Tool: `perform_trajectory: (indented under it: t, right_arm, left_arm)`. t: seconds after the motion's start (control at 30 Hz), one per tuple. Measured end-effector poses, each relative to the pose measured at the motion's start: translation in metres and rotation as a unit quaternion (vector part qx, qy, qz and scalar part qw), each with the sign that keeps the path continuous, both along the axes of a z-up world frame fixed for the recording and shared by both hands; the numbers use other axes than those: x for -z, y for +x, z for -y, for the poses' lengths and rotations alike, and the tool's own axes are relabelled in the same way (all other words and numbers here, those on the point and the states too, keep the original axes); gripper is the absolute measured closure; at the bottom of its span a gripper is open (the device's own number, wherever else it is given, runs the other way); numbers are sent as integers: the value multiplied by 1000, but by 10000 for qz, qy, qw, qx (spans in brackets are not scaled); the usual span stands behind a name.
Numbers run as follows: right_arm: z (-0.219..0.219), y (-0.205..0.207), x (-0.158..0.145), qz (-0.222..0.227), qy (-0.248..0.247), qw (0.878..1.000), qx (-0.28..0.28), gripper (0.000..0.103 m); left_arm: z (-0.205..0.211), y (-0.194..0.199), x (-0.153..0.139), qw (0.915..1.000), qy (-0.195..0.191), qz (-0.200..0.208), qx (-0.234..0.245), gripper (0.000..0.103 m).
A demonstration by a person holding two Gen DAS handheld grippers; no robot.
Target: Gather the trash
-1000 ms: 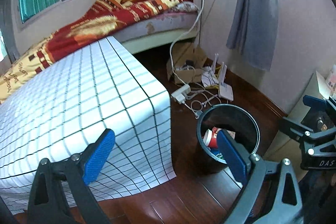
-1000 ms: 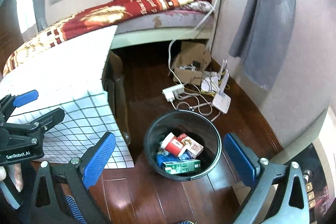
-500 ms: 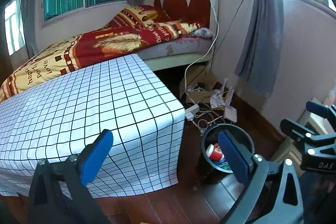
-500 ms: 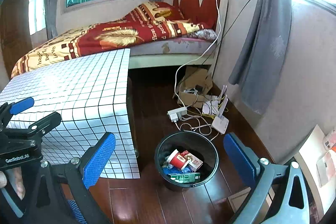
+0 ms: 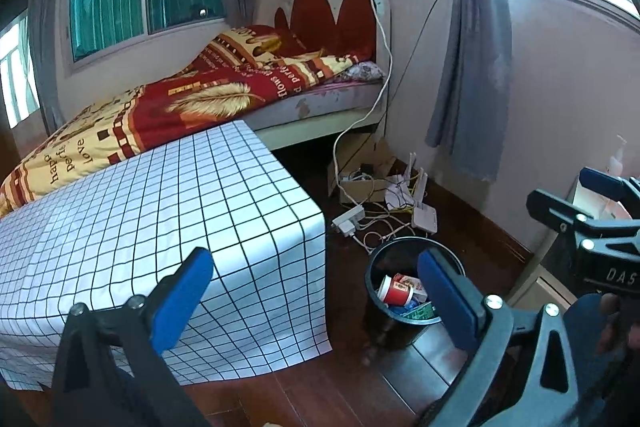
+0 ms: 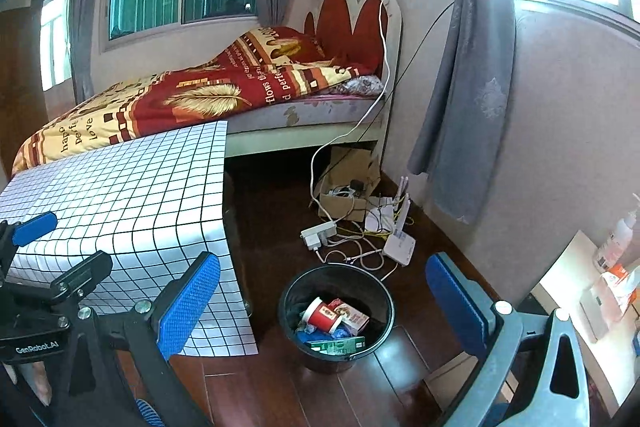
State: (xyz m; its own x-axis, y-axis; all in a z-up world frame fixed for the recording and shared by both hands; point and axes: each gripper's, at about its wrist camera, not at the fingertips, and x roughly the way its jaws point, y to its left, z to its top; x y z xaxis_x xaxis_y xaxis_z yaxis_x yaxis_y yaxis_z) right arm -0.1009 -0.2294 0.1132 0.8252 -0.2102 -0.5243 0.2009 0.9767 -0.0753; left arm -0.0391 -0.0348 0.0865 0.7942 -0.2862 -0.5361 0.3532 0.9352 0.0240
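A black trash bin [image 6: 298, 287] stands on the wood floor beside the checkered table; it also shows in the left wrist view [image 5: 376, 267]. Inside lie a red paper cup [image 6: 322, 315], a small carton [image 6: 352, 315], a green box [image 6: 340, 345] and blue wrappers. My left gripper [image 5: 314, 301] is open and empty, held high above the table corner and the bin. My right gripper [image 6: 324, 305] is open and empty, well above the bin. Each gripper shows at the edge of the other's view.
A table with a white checkered cloth [image 5: 160, 211] stands left of the bin. A bed [image 5: 240, 95] lies behind it. A cardboard box [image 6: 344, 183], power strip [image 6: 318, 233], router [image 6: 400, 247] and tangled cables lie on the floor. A light cabinet [image 6: 576, 287] stands at right.
Both grippers have risen and pulled back from the bin, so it looks smaller and more of the room shows. Both stayed open and empty.
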Motion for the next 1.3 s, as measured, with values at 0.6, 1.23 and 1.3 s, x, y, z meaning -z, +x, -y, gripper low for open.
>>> perform_trajectory:
  t: [0.6,1.23,1.3]
  right_arm:
    - [3,-6,-4,54,-31,10000,20,0]
    - [4,-8,-6,45,-74,10000,0,0]
    - [4,-8,-6,47,-82,10000,5,0]
  left_arm:
    - [8,-3,-5,9999,100,72,44,0]
    - [14,-2,-9,9998,130,113,103,0]
    - [15,-1,-8,9998,141,107,129,0]
